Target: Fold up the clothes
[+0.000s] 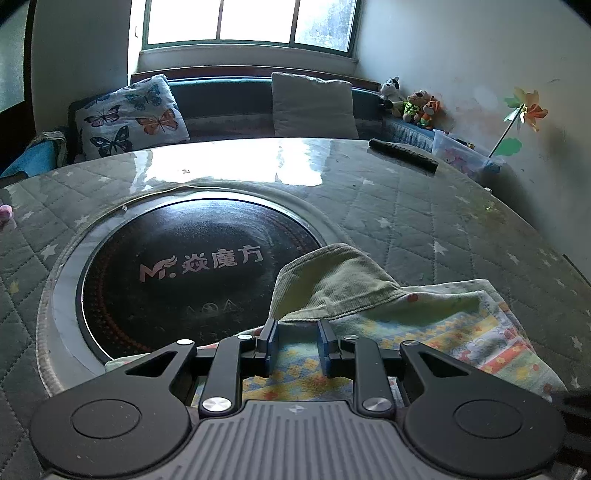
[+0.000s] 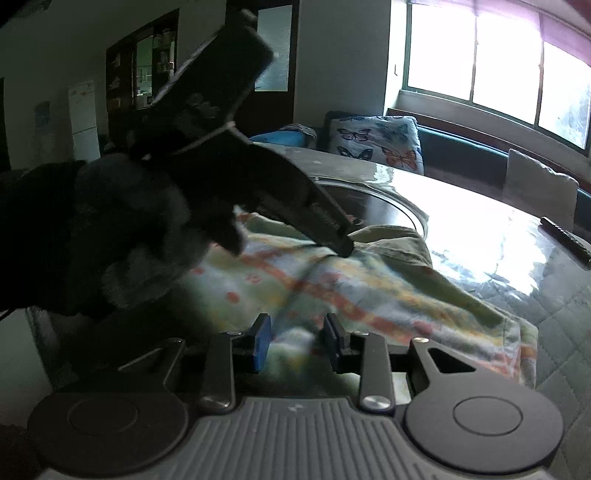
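Patterned garment (image 1: 424, 332) flat on table (image 1: 424, 206); I keep left tool (image 1: 297, 343) and right tool (image 2: 297, 341) slightly spread, gripping nothing, before next fold.

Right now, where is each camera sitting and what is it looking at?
Left wrist: sits on the left gripper, facing across the table's round cooktop to the window; its own fingers over the patterned garment.
Right wrist: sits on the right gripper, looking leftward over the garment; a dark-gloved hand holds the left gripper.
Shared: garment, cooktop, butterfly pillow, window.
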Demonstrator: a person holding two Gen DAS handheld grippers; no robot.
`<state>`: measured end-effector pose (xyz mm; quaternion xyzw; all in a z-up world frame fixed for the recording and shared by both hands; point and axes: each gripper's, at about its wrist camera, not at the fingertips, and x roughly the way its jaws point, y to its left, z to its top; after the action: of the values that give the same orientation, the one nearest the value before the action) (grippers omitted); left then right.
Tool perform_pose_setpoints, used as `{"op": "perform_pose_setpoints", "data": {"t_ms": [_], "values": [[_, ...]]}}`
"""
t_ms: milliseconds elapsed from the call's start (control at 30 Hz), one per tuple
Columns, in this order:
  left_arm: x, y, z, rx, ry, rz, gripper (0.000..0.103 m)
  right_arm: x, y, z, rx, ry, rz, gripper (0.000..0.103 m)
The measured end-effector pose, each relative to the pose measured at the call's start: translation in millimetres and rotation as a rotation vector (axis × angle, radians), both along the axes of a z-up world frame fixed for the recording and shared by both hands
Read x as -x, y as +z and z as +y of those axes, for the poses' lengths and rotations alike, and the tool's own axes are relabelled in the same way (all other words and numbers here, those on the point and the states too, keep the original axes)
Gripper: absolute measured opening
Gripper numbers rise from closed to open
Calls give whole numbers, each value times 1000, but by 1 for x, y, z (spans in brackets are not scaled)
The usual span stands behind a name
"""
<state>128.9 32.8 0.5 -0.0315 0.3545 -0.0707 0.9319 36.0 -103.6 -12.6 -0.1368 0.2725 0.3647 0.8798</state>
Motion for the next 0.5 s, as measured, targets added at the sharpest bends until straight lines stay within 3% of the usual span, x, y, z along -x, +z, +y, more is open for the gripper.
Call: {"op": "perform_pose_setpoints", "data": {"t_ms": [167,233,367,500], "values": [[8,3,2,-4,0,-26,28,12,5,-9,-28,6,12,32],[18,7,3,-4,-10,-46,35,13,9,-14,-57,-9,15,34],[42,12,4,-35,-22,-80,41,16,16,-25,-112,-40,19,50],[71,13,5,-74,-20,-121,41,12,13,-31,-128,-98,14,50]]}}
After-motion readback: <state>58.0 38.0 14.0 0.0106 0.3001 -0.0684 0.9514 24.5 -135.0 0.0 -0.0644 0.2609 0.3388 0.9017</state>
